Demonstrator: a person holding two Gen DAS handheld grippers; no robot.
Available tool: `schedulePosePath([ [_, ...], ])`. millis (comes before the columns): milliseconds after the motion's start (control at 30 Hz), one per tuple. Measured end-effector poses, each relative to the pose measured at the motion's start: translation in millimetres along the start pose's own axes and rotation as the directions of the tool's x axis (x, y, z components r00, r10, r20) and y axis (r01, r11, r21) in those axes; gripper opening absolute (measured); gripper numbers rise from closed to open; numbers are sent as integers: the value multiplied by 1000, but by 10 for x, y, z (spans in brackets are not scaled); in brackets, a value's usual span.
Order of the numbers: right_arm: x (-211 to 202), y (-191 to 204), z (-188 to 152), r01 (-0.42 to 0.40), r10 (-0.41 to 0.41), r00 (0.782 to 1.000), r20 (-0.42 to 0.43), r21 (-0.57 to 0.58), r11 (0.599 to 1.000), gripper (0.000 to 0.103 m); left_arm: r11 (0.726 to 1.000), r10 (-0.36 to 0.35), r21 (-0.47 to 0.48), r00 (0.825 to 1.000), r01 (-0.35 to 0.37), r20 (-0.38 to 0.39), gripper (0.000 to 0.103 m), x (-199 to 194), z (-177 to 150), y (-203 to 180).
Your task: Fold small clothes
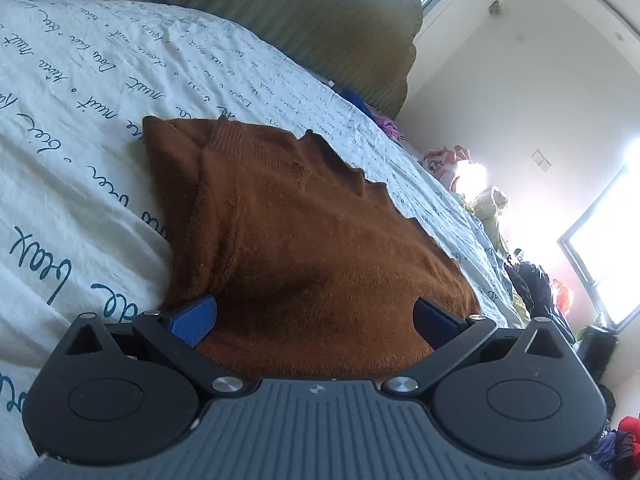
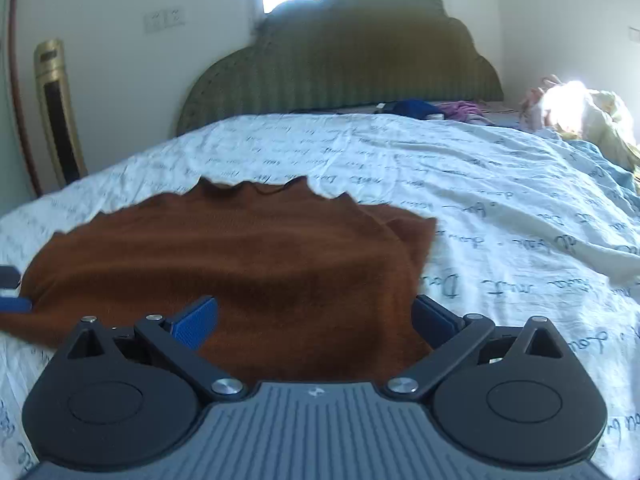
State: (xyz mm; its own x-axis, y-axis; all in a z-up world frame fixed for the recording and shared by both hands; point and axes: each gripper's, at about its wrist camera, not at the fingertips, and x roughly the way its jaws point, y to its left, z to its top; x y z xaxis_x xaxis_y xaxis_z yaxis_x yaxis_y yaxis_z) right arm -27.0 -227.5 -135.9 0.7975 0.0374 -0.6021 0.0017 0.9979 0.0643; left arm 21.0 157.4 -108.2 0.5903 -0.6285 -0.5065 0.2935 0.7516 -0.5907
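A brown knit sweater (image 1: 304, 232) lies spread on a white bedsheet with blue handwriting print (image 1: 80, 128). Its ribbed, scalloped edge points toward the headboard, and one side is folded over. My left gripper (image 1: 316, 320) is open, its blue fingers wide apart over the sweater's near edge. In the right wrist view the sweater (image 2: 240, 256) lies the same way on the sheet (image 2: 500, 208). My right gripper (image 2: 316, 320) is open over the sweater's near right part. The left gripper's fingertips (image 2: 12, 292) show at the sweater's left edge.
A green padded headboard (image 2: 344, 64) stands at the far end of the bed. Loose clothes (image 2: 576, 108) are piled at the far right of the bed, with more on the floor (image 1: 536, 284). A gold tower fan (image 2: 56, 108) stands at the left wall.
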Motion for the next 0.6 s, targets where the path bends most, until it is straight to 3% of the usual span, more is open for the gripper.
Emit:
schedulePosePath([
  [33,120,20,1,6,-7,998,-55,-8,1000,103,1000,-1,-20,1000,1,-18,103,-10,54,-2],
  [100,38,-36,48,-5,6,999,-40,40,999,103,997,-23,-80,1000,21,-19,103,-102,194,38],
  [167,-19,-36,127,18,-13,998,-68,74,997,103,995,-17,-101,999,22,44,103,-254,364,102],
  [200,-109,17,152,27,-24,999,-39,65,998,103,995,-3,-98,998,9,63,103,-306,462,139],
  [267,-418,239,180,63,-63,990,123,10,998,103,994,13,-106,999,-7,49,103,-299,677,265],
  [300,-570,378,168,93,-86,973,213,-22,995,103,992,15,-123,999,-11,30,103,-258,771,348],
  [367,-782,735,56,125,-67,913,403,-120,985,103,986,15,-166,1000,-18,-20,103,-122,965,550],
  [400,-820,900,-10,134,-42,904,426,-188,973,103,983,9,-185,999,-19,-51,103,-41,1051,654],
  [467,-807,1167,-67,79,49,907,419,-283,956,103,968,-21,-252,995,-4,-98,103,113,1174,858],
  [533,-723,1346,-49,0,99,931,350,-274,962,103,946,-72,-325,988,24,-138,103,263,1257,1023],
  [600,-668,1493,-55,-75,162,938,307,-276,958,103,927,-133,-371,976,62,-170,103,394,1314,1116],
])
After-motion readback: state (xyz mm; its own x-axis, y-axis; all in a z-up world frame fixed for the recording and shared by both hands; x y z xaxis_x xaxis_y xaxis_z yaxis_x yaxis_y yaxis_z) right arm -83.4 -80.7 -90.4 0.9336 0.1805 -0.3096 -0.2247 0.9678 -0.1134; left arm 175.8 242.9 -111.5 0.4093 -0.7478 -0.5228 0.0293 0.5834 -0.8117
